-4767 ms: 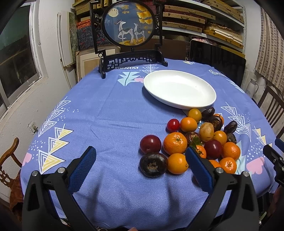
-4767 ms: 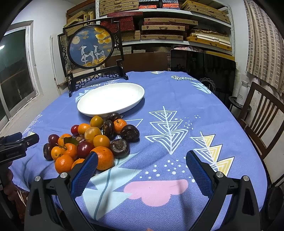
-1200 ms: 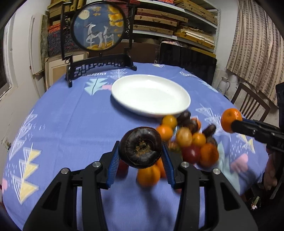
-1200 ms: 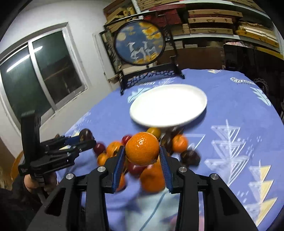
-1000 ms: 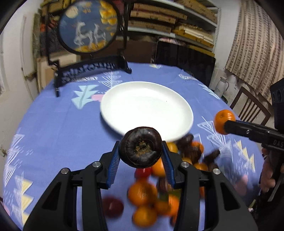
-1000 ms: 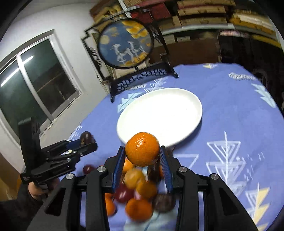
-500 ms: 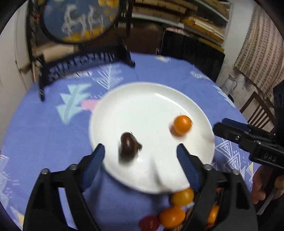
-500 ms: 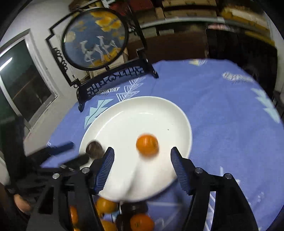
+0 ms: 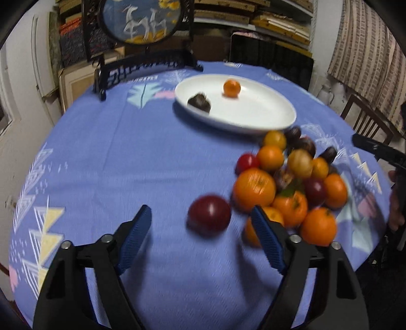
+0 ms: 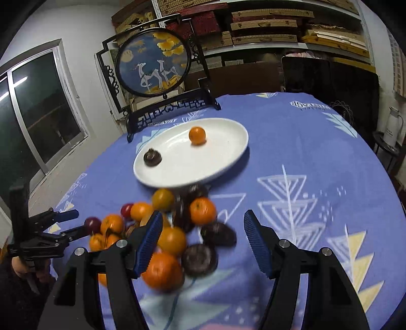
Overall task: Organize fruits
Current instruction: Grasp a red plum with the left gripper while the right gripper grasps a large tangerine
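A white plate [image 9: 266, 114] [image 10: 223, 149] holds a dark brown fruit [image 9: 199, 102] [image 10: 152, 157] and a small orange [image 9: 231, 88] [image 10: 197, 135]. A pile of oranges, plums and dark fruits [image 9: 291, 182] [image 10: 172, 228] lies on the blue cloth nearer me. My left gripper [image 9: 203, 228] is open and empty, with a dark red plum [image 9: 208, 215] between its fingers' line. My right gripper [image 10: 201, 236] is open and empty above the pile's near edge, over a dark fruit [image 10: 199, 260] and a large orange [image 10: 163, 271].
A round painted screen on a black stand [image 9: 144, 22] [image 10: 154, 63] stands behind the plate. The other gripper shows at each view's side [image 9: 380, 152] [image 10: 43, 233]. Chairs [image 9: 365, 121] and shelves ring the round table.
Both grippers carried a dark fruit and an orange to the plate, let them go there, and have drawn back open over the pile.
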`<state>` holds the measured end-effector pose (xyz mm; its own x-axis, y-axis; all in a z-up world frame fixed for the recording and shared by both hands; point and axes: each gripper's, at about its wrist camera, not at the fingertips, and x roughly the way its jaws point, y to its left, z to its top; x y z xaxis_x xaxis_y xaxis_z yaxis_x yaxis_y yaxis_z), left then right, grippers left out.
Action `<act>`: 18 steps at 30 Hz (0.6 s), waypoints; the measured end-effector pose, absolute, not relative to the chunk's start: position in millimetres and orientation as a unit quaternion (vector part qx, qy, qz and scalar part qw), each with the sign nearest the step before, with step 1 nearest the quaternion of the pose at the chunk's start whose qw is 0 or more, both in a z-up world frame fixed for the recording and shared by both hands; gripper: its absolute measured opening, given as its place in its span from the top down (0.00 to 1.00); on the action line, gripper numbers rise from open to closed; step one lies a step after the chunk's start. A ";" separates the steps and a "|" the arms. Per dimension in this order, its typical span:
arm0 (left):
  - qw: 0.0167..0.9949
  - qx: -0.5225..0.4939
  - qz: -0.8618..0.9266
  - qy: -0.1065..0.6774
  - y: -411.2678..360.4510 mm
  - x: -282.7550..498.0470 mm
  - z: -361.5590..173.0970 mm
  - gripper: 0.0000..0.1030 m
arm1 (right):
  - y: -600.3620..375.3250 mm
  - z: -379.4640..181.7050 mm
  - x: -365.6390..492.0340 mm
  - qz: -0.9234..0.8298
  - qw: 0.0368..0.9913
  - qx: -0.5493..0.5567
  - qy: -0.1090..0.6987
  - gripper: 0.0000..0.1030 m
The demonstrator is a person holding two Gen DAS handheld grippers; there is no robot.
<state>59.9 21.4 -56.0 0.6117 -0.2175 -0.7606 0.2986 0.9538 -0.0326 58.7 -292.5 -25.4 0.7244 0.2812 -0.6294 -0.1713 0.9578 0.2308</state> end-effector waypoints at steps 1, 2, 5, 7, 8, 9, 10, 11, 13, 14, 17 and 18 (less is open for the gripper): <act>0.894 0.049 -0.144 0.422 20.8 60.5 -61.2 0.39 | -289.7 -26.7 53.5 0.123 0.925 0.074 0.353 0.35; 0.891 0.052 -0.147 0.427 17.8 61.4 -66.4 0.42 | -286.3 -27.8 48.3 0.125 0.924 0.069 0.354 0.35; 0.889 0.071 -0.136 0.432 10.3 65.6 -78.8 0.56 | -273.8 -31.1 35.1 0.134 0.923 0.042 0.358 0.35; 0.893 0.074 -0.130 0.425 8.6 67.9 -78.8 0.59 | -265.6 -34.4 27.4 0.151 0.919 0.023 0.363 0.35; 0.894 0.068 -0.132 0.423 8.2 69.7 -78.3 0.61 | -262.6 -36.0 26.5 0.160 0.916 0.017 0.368 0.35; 0.894 0.067 -0.134 0.423 7.3 70.1 -78.0 0.64 | -259.5 -38.9 23.8 0.171 0.911 0.011 0.375 0.35; 0.895 0.067 -0.134 0.420 6.2 69.4 -77.6 0.64 | -256.8 -40.3 22.1 0.177 0.908 0.005 0.379 0.35; 0.896 0.064 -0.136 0.418 6.4 68.1 -77.2 0.64 | -253.8 -41.7 19.7 0.182 0.906 -0.003 0.381 0.35; 0.898 0.054 -0.140 0.414 8.4 65.9 -74.9 0.64 | -249.6 -43.1 16.2 0.182 0.906 -0.015 0.381 0.35; 0.899 0.046 -0.142 0.411 11.0 65.2 -72.8 0.64 | -248.5 -44.2 17.1 0.183 0.905 -0.014 0.383 0.35; 0.908 0.029 -0.145 0.393 17.5 58.0 -61.0 0.64 | -241.8 -49.0 22.0 0.191 0.900 -0.012 0.393 0.35; 0.910 0.029 -0.146 0.387 17.7 54.5 -57.3 0.64 | -237.1 -51.4 23.7 0.193 0.898 -0.016 0.396 0.37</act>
